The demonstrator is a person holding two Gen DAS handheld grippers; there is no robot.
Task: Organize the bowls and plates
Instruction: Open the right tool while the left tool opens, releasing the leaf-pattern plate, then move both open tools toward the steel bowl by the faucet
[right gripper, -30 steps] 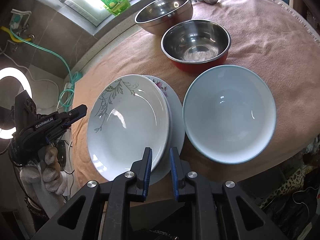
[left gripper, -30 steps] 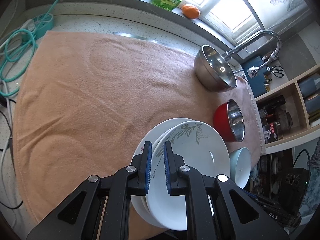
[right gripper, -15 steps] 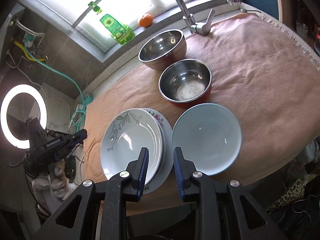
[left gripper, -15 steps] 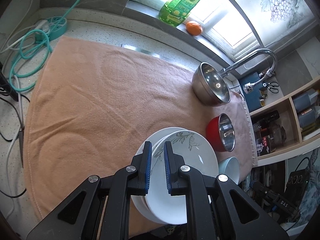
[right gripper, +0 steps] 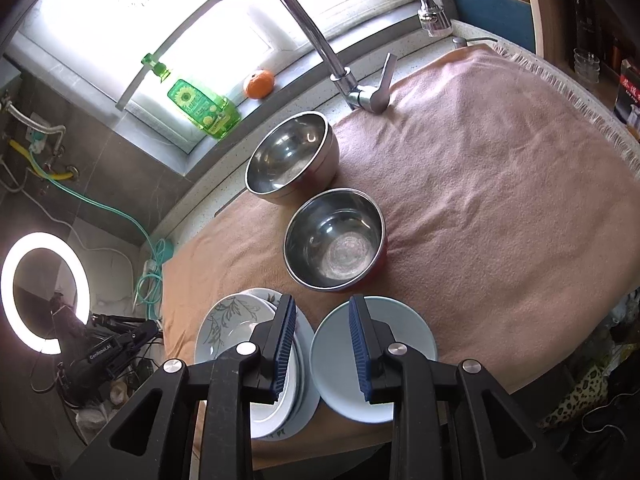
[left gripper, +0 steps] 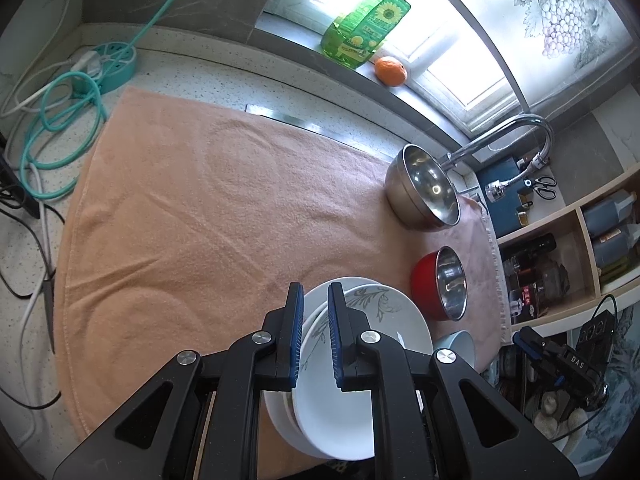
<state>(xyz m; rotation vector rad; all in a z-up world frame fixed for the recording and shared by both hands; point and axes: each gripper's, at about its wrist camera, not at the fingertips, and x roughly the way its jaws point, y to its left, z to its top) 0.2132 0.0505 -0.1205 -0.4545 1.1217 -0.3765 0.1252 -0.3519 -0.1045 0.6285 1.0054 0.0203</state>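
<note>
A stack of white plates (left gripper: 360,364) with a grey leaf pattern sits at the near edge of the peach towel (left gripper: 208,216); it also shows in the right wrist view (right gripper: 232,332). A pale blue bowl (right gripper: 400,344) lies right of it. A red-sided steel bowl (right gripper: 336,240) and a plain steel bowl (right gripper: 288,160) stand behind. My left gripper (left gripper: 314,300) hovers high above the plates, jaws nearly closed and empty. My right gripper (right gripper: 322,312) hovers high between plates and blue bowl, jaws apart and empty.
A tap (right gripper: 320,40) stands at the back. A green bottle (right gripper: 200,108) and an orange (right gripper: 259,84) sit on the window sill. A teal hose and power strip (left gripper: 80,92) lie at the left. Shelves (left gripper: 580,248) stand at the right.
Both grippers have risen away from the dishes, which now look smaller. The right jaws have opened wider. The left jaws keep their narrow gap.
</note>
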